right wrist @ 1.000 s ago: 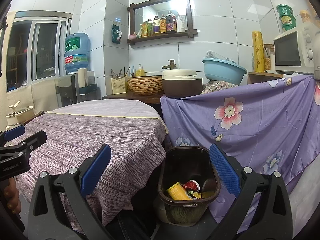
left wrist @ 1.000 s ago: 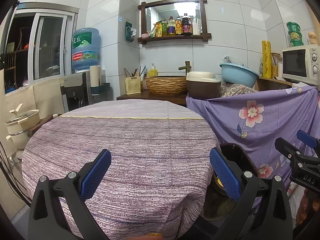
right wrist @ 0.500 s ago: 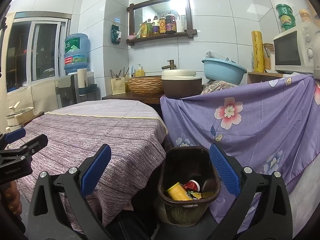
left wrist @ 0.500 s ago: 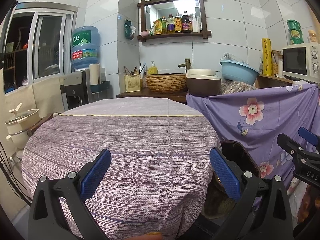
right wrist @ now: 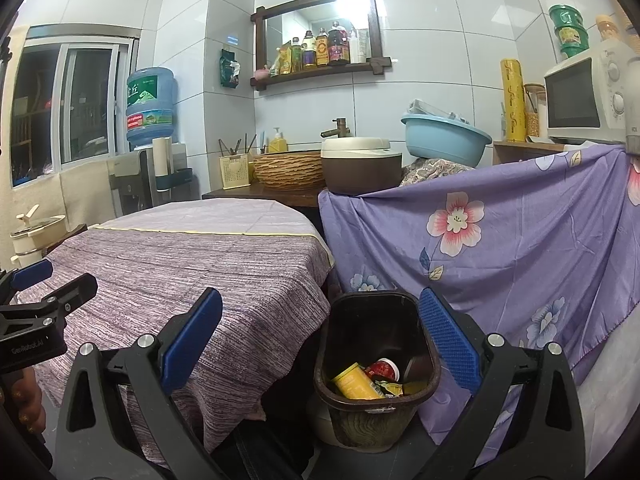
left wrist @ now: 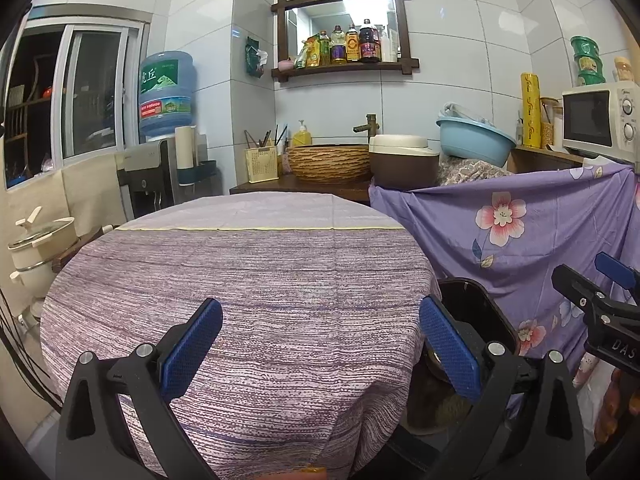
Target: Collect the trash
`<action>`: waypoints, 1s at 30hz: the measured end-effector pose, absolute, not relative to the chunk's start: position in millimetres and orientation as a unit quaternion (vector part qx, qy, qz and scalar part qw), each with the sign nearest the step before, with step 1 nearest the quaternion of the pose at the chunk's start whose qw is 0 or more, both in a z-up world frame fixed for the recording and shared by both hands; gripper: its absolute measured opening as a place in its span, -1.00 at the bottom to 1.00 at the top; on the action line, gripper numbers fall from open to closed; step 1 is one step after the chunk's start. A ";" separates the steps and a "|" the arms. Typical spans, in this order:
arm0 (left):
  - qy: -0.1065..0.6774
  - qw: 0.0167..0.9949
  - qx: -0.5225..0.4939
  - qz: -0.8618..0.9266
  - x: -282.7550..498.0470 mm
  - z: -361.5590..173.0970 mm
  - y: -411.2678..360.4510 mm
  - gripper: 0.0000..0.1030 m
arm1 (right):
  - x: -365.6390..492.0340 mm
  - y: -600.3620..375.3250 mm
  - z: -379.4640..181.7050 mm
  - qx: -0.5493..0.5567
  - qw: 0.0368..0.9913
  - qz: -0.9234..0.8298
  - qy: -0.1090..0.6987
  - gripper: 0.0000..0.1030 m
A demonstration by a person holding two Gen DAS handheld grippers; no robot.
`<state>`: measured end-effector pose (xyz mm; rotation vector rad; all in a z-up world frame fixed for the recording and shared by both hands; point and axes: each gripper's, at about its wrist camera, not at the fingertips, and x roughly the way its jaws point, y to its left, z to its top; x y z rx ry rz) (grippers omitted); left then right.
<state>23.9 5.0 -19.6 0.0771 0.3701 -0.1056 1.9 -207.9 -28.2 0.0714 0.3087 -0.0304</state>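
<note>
A dark brown bin [right wrist: 376, 364] stands on the floor between the round table and the flowered cloth. Inside it lie a yellow can [right wrist: 354, 382], a red-and-white lid or cup [right wrist: 384, 369] and some wrappers. My right gripper [right wrist: 320, 340] hovers open above and in front of the bin, holding nothing. My left gripper [left wrist: 320, 340] is open over the near edge of the round table [left wrist: 240, 272], also holding nothing. The bin's rim [left wrist: 476, 304] peeks out at the table's right edge in the left wrist view. Each gripper shows in the other's view, the right gripper [left wrist: 600, 304] and the left gripper [right wrist: 36, 304].
The table wears a purple striped cloth [right wrist: 180, 264]. A purple flowered cloth [right wrist: 520, 248] drapes the counter on the right, with a microwave [right wrist: 588, 96], blue basin [right wrist: 444, 136] and brown pot [right wrist: 360, 168] above. A water dispenser [left wrist: 164, 152] and a white pot [left wrist: 36, 248] stand left.
Almost nothing has moved; both views have shifted only slightly, and both grippers stay open and empty.
</note>
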 end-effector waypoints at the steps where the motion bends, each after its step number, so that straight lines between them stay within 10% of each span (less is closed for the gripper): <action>1: 0.183 0.981 0.039 -0.053 23.7 -19.2 5.0 0.90 | 1.7 -208.1 -28.5 0.035 0.987 -0.015 0.153 0.89; 30: 0.185 0.981 0.041 -0.053 24.3 -18.9 0.6 0.90 | -0.2 -207.6 -28.3 0.037 0.987 -0.015 0.153 0.89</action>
